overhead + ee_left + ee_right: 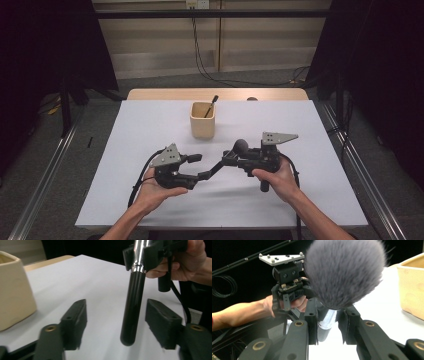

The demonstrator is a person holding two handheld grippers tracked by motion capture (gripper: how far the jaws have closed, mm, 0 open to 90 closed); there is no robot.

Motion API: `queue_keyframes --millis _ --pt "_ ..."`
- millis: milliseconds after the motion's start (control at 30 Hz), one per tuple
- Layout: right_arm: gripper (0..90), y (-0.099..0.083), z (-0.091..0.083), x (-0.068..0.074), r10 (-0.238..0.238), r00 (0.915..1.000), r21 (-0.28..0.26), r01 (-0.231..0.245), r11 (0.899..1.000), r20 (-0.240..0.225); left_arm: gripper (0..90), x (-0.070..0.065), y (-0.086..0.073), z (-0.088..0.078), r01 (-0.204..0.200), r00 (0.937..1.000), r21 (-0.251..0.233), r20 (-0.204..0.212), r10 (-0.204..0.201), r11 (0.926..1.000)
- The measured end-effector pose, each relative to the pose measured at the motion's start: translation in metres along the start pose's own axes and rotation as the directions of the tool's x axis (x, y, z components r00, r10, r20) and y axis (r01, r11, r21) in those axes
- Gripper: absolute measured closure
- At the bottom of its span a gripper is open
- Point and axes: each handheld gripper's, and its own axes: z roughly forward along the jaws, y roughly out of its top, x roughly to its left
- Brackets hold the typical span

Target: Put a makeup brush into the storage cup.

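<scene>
While the right gripper [328, 325] clamps its silver ferrule, the fluffy grey brush [345, 272] dangles a glossy black handle.

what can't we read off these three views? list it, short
- Inside of the cup: high view, its own walls hide the bottom; the thin tool in it is too small to identify.
- Brush ferrule: right gripper view, covered by the right gripper jaws.
- Brush head: left gripper view, cut off by the top edge.
- Left gripper body: left gripper view, blurred at the bottom edge.
- Dark object at the table's far edge: too small.
</scene>
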Motion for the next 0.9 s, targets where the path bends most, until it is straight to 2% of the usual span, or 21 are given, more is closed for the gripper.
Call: queue_keyframes --millis 200,267,400,533,600,733,767,900 --pt "71.6 0.002 -0.004 -0.001 0.02 0.9998 0.019 -0.02 1.0 0.008 16.2 0.002 0.0 -0.01 0.02 0.9993 -0.009 -0.031 -0.021 0.9998" --pt "71.6 0.003 -0.006 -0.001 0.014 0.9998 0.025 -0.014 1.0 0.013 7.8 0.004 0.001 -0.014 0.028 0.9983 0.009 -0.051 -0.027 0.9996" --pt "71.6 0.005 -0.011 -0.001 0.003 0.9998 0.03 -0.004 1.0 0.02 2.5 0.005 -0.003 -0.026 0.05 0.9953 0.015 -0.084 -0.048 0.9987" --pt "71.6 0.006 -0.015 -0.003 0.006 0.9996 0.037 -0.007 0.999 0.029 0.9 0.01 -0.007 -0.035 0.06 0.9929 -0.015 -0.102 -0.061 0.9981" --pt "71.6 0.007 -0.015 -0.003 0.01 0.9994 0.036 -0.011 0.999 0.032 1.1 0.012 -0.006 -0.036 0.066 0.9911 -0.009 -0.116 -0.066 0.9978" --pt "71.6 0.009 -0.016 -0.003 0.003 0.9993 0.056 -0.005 0.998 0.037 1.2 0.011 -0.007 -0.038 0.048 0.9962 -0.011 -0.072 -0.049 0.9988" --pt "71.6 0.009 -0.016 -0.003 0.001 0.9994 0.063 -0.003 0.998 0.034 1.0 0.01 -0.007 -0.039 0.037 0.9968 -0.011 -0.071 -0.037 0.9993" --pt "71.6 0.01 -0.013 -0.002 -0.006 0.9996 0.094 0.003 0.996 0.028 1.5 0.008 -0.007 -0.038 0.032 0.9966 -0.001 -0.076 -0.032 0.9995"
